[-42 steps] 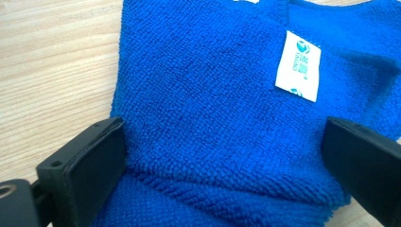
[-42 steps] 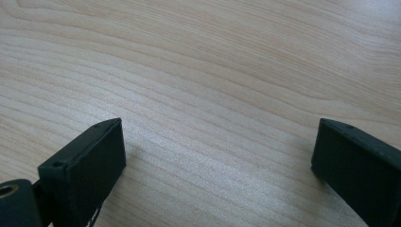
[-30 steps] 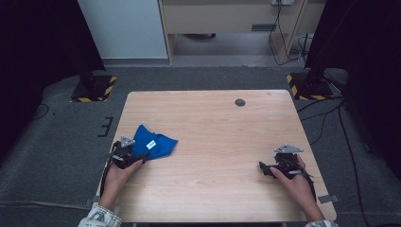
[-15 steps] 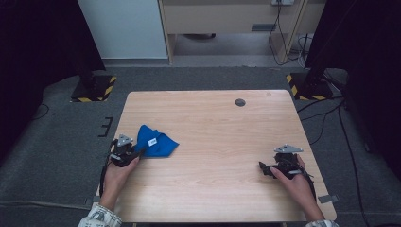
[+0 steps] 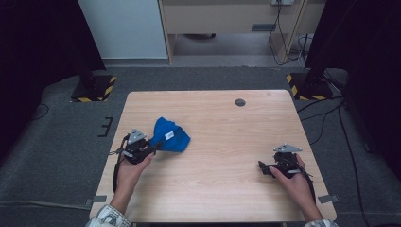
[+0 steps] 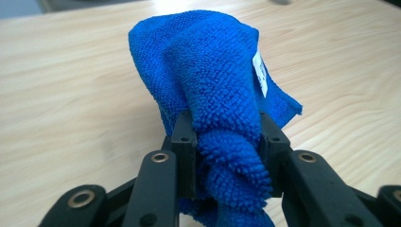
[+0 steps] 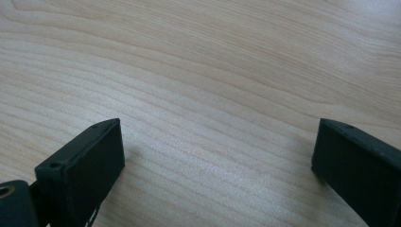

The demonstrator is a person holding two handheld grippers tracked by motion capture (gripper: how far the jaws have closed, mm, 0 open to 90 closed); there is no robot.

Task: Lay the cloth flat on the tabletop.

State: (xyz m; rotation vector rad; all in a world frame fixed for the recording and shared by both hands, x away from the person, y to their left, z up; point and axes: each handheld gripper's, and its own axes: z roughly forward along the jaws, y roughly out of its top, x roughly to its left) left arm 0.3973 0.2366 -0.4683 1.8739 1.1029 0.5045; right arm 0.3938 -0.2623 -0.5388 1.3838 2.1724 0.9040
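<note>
At about nine o'clock on the table (image 5: 213, 189), close to its left edge, the left gripper (image 5: 152, 149) has its jaws clamped on a bunched fold of the blue cloth (image 5: 171, 136). The cloth trails away from the jaws toward two o'clock, most of it resting on the wood, with a small white label (image 5: 169, 135) facing up. A pinch at the near corner looks meant for dragging or lifting the cloth by one end, so the rest can hang or spread freely.

In the left gripper view the grip is plain: the cloth (image 6: 213, 80) rises in a hump ahead of the jaws, and a thick roll of its pile is squeezed between the two black fingers (image 6: 183, 137), which stand only a fold's thickness apart. The label (image 6: 260, 73) sits at about one o'clock on the hump.

Across the bare middle of the table, at about four o'clock, the right gripper (image 5: 263, 169) rests low in the person's hand, well apart from the cloth and pointing toward it. Its own view shows the fingers (image 7: 82, 165) spread wide over bare wood (image 7: 213, 94), holding and touching nothing. That reads as a waiting pose, ready to take a second corner.
</note>
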